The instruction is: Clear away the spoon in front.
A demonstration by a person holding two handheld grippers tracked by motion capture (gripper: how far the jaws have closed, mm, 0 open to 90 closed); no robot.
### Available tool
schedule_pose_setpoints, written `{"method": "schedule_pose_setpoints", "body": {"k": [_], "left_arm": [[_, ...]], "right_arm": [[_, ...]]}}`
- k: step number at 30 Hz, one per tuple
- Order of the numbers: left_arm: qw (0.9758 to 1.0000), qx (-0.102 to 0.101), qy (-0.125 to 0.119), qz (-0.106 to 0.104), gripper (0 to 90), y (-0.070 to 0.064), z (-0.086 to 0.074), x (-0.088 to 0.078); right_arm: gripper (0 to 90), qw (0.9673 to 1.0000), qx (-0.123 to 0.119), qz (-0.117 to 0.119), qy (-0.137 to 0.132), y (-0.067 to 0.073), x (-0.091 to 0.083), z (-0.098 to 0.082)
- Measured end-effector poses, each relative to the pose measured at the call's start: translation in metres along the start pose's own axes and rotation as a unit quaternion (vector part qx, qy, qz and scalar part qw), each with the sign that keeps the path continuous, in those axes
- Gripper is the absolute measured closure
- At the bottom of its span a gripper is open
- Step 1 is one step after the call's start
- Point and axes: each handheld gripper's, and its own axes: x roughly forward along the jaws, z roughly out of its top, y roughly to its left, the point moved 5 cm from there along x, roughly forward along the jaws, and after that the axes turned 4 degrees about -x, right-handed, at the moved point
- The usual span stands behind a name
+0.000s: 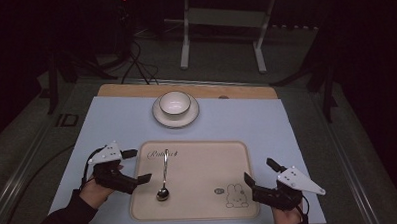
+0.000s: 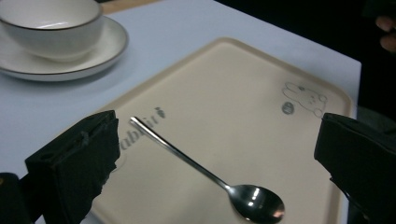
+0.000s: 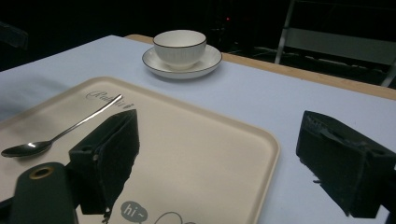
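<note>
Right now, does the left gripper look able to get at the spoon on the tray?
Probably yes. The left gripper is open at the tray's left edge, and the spoon lies flat just beside it, with nothing between them. The right gripper sits off at the far side.

A small grey speech bubble (image 3: 133,212) on the beige tray (image 3: 261,140) is reading "hi~", sitting beside the rabbit drawing (image 1: 236,195). A cursive word (image 1: 163,154) is running along the tray's far edge, too blurred to make out.
</note>
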Motion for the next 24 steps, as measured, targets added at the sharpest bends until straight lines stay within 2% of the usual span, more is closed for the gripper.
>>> {"method": "schedule_pose_setpoints", "body": {"k": [3, 7, 9, 12, 15, 16, 22, 24], "left_arm": [[0.9998, -0.001, -0.015, 0.014, 0.8, 0.005, -0.005, -0.004], [0.9987, -0.008, -0.048, 0.013, 0.8, 0.015, -0.01, -0.009], [0.9986, -0.014, -0.045, 0.025, 0.8, 0.022, -0.014, -0.008], [0.9987, -0.017, -0.035, 0.031, 0.8, 0.025, -0.018, -0.006], [0.9992, -0.015, -0.026, 0.028, 0.8, 0.026, -0.023, -0.002], [0.9994, -0.008, -0.018, 0.028, 0.8, 0.025, -0.025, 0.001], [0.9997, -0.006, -0.012, 0.022, 0.8, 0.023, -0.028, 0.006], [0.9996, -0.001, -0.012, 0.026, 0.8, 0.023, -0.028, 0.005]], "right_arm": [[13.3, 1.0, 0.001, 0.0, -0.002, 0.0, -0.001, 0.0], [13.3, 1.0, 0.0, -0.001, -0.002, 0.0, -0.001, 0.0], [13.2, 1.0, -0.004, -0.001, -0.002, 0.0, -0.001, 0.0], [13.3, 1.0, -0.001, -0.001, -0.002, -0.001, -0.001, 0.0], [13.2, 1.0, 0.002, 0.0, -0.002, -0.001, -0.001, 0.0], [13.2, 1.0, 0.003, 0.002, 0.0, -0.002, 0.0, -0.001], [13.3, 0.9999, 0.008, 0.009, 0.005, -0.002, 0.002, -0.003], [13.3, 0.9999, 0.009, 0.009, 0.005, -0.002, 0.002, -0.003]]}}
